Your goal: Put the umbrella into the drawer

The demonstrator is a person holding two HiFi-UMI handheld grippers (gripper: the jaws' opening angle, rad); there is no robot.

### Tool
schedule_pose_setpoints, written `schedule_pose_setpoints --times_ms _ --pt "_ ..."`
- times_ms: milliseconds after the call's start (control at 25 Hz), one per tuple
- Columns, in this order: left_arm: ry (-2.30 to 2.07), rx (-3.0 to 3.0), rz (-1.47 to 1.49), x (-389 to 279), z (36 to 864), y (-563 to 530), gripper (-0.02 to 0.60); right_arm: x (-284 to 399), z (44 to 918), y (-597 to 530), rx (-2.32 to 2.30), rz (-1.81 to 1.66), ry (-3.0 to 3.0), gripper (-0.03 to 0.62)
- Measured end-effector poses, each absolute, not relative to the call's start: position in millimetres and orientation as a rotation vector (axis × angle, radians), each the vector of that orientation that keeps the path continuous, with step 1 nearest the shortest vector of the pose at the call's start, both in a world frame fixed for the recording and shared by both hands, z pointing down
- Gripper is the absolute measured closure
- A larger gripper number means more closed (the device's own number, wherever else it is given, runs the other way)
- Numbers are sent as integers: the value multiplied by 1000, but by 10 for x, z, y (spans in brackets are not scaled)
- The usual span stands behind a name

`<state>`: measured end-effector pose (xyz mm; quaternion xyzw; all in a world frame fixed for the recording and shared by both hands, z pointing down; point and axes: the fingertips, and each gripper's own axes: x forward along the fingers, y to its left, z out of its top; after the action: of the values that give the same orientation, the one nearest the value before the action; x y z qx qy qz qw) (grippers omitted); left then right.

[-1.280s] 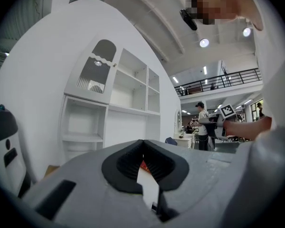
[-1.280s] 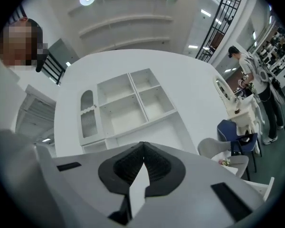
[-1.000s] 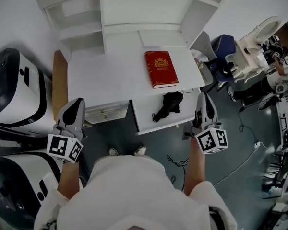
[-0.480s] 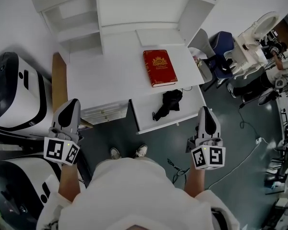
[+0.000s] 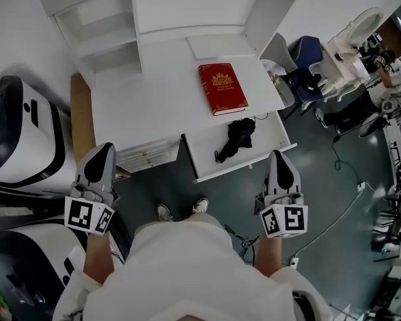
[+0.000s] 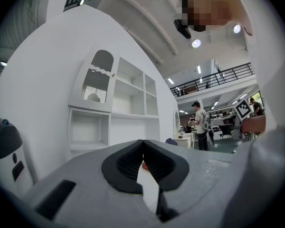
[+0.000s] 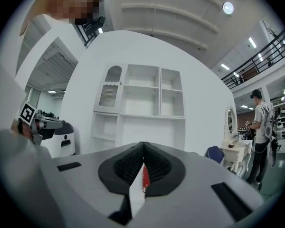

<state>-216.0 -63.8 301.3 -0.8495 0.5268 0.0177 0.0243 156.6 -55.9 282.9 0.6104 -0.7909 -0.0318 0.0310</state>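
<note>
The black folded umbrella [image 5: 235, 139] lies inside the open white drawer [image 5: 271, 138], which is pulled out from the desk front. My left gripper [image 5: 101, 154] hovers in front of the desk's left side, shut and empty. Off the drawer's front right corner, my right gripper [image 5: 281, 160] is also shut and empty. Neither gripper touches the umbrella or the drawer. In the left gripper view the left gripper [image 6: 142, 144] has its jaws closed tip to tip. The right gripper [image 7: 142, 146] in its own view shows the same, with nothing held.
A red book [image 5: 222, 89] lies on the white desk [image 5: 147, 105] above the drawer. A white shelf hutch [image 5: 187, 12] stands behind. Small drawers [image 5: 144, 154] sit under the desk's left. White-and-black machines [image 5: 20, 132] stand left, a blue chair [image 5: 306, 65] and cables [image 5: 347, 206] right.
My right gripper has drawn back from the drawer's right corner toward the person and rolled. The left gripper has barely moved. The umbrella still lies in the drawer.
</note>
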Motion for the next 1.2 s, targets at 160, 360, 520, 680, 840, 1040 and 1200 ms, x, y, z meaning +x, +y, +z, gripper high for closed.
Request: schedule_pose_setpoints --times_ms 160,360,520,680,840,1040,1200 --pt "1615 -2649 49 -2196 3085 -602 568 1528 2882 -494 1904 -87 -2420 594" --pt "1619 -2661 37 -2220 3151 -543 568 1482 2960 -466 1902 -57 -2415 594" --pt "1652 -2640 30 -2328 3156 -536 568 1385 3001 -524 1880 -39 -2435 594" --pt "1690 -2619 34 -2407 3154 -560 568 1297 3040 -608 1843 -35 -2446 594" --pt "1720 -2607 39 -2434 3165 -555 568 1260 3056 -668 1825 -15 -2460 592" --pt "1735 -2595 39 -2490 3162 -546 568 1221 3057 -744 1826 -35 -2451 594" --pt "1779 -2603 65 -2615 3191 -552 568 1130 3059 -777 1801 -69 -2447 594"
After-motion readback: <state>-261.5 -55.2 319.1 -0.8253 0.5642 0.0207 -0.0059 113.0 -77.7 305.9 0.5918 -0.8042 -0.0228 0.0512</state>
